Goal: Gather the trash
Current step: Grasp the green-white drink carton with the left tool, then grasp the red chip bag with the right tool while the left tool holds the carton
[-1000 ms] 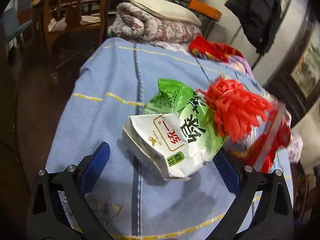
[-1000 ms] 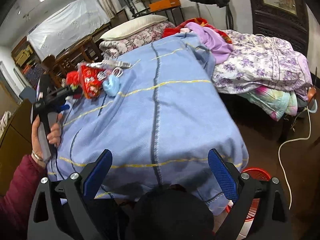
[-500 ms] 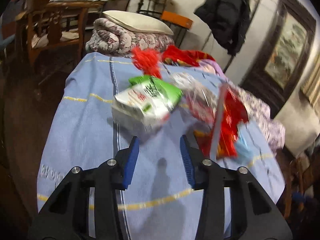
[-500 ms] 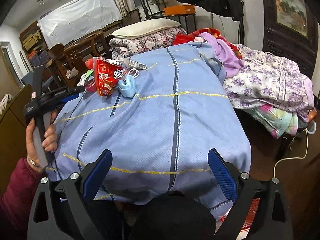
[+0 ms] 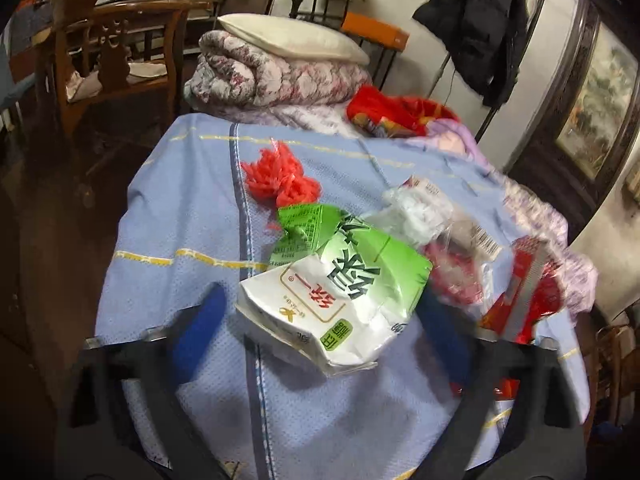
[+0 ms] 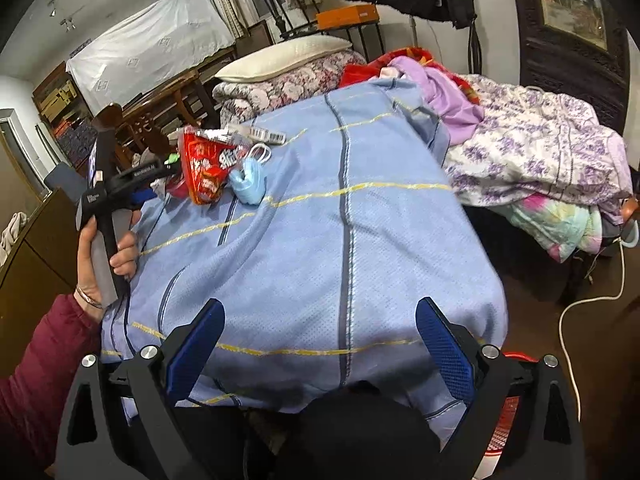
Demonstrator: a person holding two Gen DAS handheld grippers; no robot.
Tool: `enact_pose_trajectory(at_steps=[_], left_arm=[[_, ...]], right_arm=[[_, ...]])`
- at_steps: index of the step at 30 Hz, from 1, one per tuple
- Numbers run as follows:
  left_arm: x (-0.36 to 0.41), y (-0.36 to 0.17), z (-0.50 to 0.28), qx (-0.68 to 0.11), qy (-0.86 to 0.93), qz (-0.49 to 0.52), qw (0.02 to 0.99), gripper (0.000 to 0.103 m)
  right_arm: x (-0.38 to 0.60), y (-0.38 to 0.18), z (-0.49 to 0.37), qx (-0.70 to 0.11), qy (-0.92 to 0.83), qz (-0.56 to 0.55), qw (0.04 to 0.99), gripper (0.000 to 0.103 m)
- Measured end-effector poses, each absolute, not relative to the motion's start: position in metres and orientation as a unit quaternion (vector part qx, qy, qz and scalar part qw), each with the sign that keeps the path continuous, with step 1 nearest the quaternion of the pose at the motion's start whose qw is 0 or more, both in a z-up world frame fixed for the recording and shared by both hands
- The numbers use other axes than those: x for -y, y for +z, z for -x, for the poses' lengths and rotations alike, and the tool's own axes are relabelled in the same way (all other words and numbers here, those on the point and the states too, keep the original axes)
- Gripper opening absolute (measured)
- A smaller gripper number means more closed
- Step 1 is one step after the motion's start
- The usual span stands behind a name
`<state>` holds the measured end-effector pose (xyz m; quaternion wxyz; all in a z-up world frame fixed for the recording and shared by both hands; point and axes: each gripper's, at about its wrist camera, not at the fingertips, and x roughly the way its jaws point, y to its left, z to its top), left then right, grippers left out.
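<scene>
Your left gripper point(image 5: 320, 320) sits low over the near end of the blue blanket point(image 5: 192, 216), and its jaws have just been opening again after a quick pinch. They stand well apart now, with the green-and-white snack bag point(image 5: 344, 292) lying between the blue pads; the picture is blurred there, so you cannot tell whether either pad touches the bag, but the pads do not press on it. The bag rests on the blanket, tilted, its crumpled green end pointing away from you.

Taking that bag as your landmark: the red tuft of shredded plastic point(image 5: 280, 180) lies just beyond it, on the blanket's dark stitched stripe. A clear wrapper with white scraps and a barcode label point(image 5: 432, 216) lies beside the bag on the right, touching it, and the red snack packet point(image 5: 524, 304) lies further right, past that wrapper. From the right wrist view you also see a pale blue face mask point(image 6: 248, 180) against the far side of the red packet.

Your right gripper point(image 6: 320, 352) hangs over the blanket's foot edge, well apart from the bag, jaws wide and empty. A red basket point(image 6: 516, 400) shows below the right finger, on the floor. Your left hand point(image 6: 104, 256), in a maroon sleeve point(image 6: 36, 368), grips the left tool's handle
</scene>
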<state>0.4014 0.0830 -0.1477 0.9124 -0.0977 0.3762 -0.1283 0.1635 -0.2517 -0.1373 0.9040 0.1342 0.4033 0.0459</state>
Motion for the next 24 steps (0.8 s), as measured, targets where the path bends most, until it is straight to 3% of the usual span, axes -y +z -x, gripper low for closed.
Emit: enact_pose_trajectory(at_steps=[2, 5, 10, 18, 21, 23, 24], left_arm=[[-0.090, -0.144, -0.389, -0.355, -0.135, 0.111, 0.918, 0.060], [-0.097, -0.139, -0.361, -0.338, -0.135, 0.115, 0.925, 0.053], [-0.108, -0.134, -0.307, -0.326, -0.155, 0.146, 0.921, 0.053], [-0.095, -0.139, -0.276, -0.332, -0.133, 0.093, 0.929, 0.054], [-0.100, -0.138, -0.274, -0.332, -0.133, 0.103, 0.928, 0.066], [-0.104, -0.135, -0.265, -0.322, -0.116, 0.102, 0.934, 0.084], [-0.105, -0.133, -0.259, -0.313, -0.108, 0.099, 0.938, 0.086]], right_arm=[[0.253, -0.135, -0.163, -0.397, 0.044, -0.133, 0.907, 0.094], [0.248, -0.135, -0.169, -0.397, 0.056, -0.133, 0.906, 0.094], [0.224, -0.127, -0.189, -0.387, 0.087, -0.113, 0.911, 0.094], [0.194, -0.119, -0.219, -0.386, 0.130, -0.118, 0.906, 0.094], [0.191, -0.119, -0.217, -0.385, 0.129, -0.111, 0.907, 0.094], [0.192, -0.120, -0.216, -0.386, 0.124, -0.109, 0.908, 0.094], [0.194, -0.121, -0.217, -0.387, 0.123, -0.113, 0.907, 0.094]])
